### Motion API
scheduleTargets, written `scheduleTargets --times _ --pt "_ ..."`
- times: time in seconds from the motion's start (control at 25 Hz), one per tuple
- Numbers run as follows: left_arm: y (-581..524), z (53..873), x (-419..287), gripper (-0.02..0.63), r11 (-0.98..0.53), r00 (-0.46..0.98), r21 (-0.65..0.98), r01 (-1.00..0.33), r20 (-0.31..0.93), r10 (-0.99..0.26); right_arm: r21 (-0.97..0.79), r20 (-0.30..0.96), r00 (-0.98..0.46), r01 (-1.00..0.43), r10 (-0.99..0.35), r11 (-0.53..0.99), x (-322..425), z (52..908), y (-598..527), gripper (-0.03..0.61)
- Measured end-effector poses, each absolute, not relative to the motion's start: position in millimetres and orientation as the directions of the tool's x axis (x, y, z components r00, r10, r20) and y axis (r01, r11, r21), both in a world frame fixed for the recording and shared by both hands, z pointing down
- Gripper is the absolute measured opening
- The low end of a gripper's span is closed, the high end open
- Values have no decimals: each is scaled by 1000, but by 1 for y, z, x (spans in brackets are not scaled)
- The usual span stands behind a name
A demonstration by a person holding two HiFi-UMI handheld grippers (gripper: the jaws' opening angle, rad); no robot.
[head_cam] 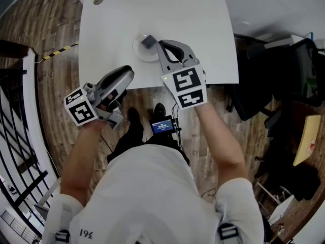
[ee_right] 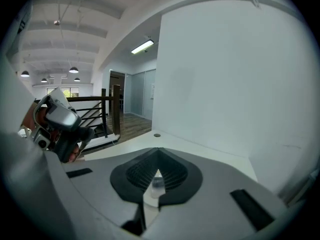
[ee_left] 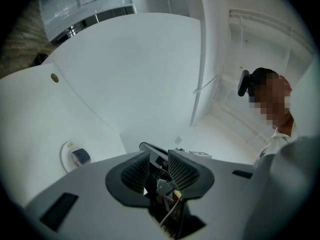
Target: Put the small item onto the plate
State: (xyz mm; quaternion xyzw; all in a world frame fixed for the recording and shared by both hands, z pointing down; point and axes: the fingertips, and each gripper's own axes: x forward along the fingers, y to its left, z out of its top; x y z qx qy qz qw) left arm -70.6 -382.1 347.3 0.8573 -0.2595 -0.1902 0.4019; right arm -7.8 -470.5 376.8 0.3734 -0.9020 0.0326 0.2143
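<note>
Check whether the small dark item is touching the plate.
Touching: the left gripper view shows the small dark item sitting inside the rim of the plate, and the head view shows the same.

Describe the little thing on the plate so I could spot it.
Start at the white table; close to the person's side sits a pale round plate. On it lies the small item, a dark grey block. It alone lies on a plate; the only other mark, a round disc, is in the far corner.
</note>
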Motion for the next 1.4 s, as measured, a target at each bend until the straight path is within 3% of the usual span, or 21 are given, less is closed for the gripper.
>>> scheduleTargets --times 0.64,0.92,1.0,1.16,1.4 --pt "-320 281 -78 113 -622 788 752 -219 -240 -568 27 243 -675 -713 -697 700 14 286 -398 0" --pt "-292 267 -79 112 -632 794 753 -182 -267 -546 -108 214 -683 -727 -698 678 35 273 -365 0" --pt "-286 263 -84 52 -630 785 757 -172 -282 -552 -152 199 -686 -727 -700 669 38 268 -360 0" --pt "-272 251 -89 10 -649 781 744 -162 -306 -545 -254 161 -710 -701 -686 666 37 256 -349 0" --pt "-256 231 -79 6 -698 799 702 -139 -337 -498 -330 100 -745 -650 -659 685 31 235 -337 0"
